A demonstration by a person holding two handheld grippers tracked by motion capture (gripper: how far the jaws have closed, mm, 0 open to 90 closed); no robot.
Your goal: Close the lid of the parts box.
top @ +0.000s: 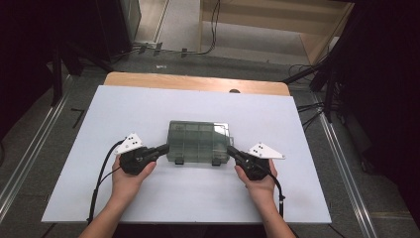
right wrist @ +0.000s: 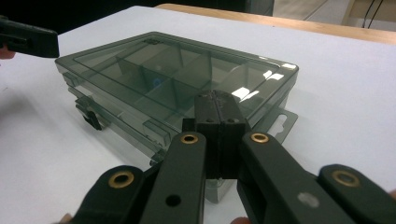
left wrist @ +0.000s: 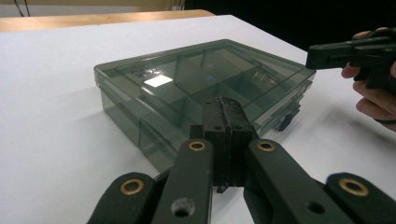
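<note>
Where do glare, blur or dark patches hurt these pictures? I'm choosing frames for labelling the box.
High view: the white table is evenly lit, the surroundings fall to black, and the smoky translucent plastic compartment box looks soft. Left gripper view: a bright lamp reflection sits on the box lid, and the near jaws are blurred. Right gripper view: glare patches lie near the lid's far corner.
</note>
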